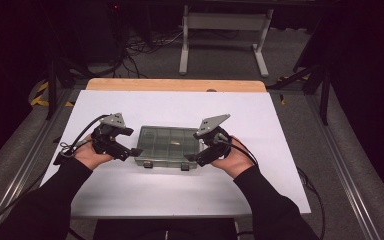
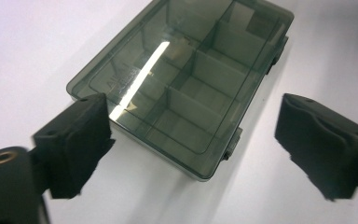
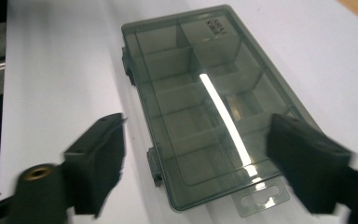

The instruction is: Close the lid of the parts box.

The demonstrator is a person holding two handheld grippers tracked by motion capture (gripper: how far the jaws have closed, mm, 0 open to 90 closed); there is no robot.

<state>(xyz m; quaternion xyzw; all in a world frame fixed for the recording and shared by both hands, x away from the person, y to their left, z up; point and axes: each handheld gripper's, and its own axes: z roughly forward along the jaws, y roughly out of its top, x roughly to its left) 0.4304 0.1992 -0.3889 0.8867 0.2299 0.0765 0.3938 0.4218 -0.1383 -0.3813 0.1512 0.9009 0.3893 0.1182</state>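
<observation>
A clear grey plastic box (image 1: 167, 145) with little compartments lies flat in the middle of the white surface (image 1: 180, 190). Its lid is shut, and two small latches (image 1: 147, 163) sit on the side near the person. A little hang tab (image 3: 260, 200) sticks out from one short end.

The left gripper (image 1: 130, 150) is at the box's left end and the right gripper (image 1: 194, 156) is at its right end. Each is held in a hand, and both point in at the box.

What could go wrong? The box looks light and smooth, so I think a push from just one side could make it slide away on the surface. If the jaws squeeze the lid and not the latches, the lid may just bend and stay shut. If a latch pops fast, the box could jump or tip.

The left gripper (image 2: 191, 140) has its jaws spread wide apart. They hold nothing, and the corner of the box lies between them. In the left gripper view, one jaw looks very close to the box corner, but I cannot tell if it touches. The right gripper (image 3: 196, 163) also has its jaws spread wide, with the tab end of the box between them. They hold nothing too.
</observation>
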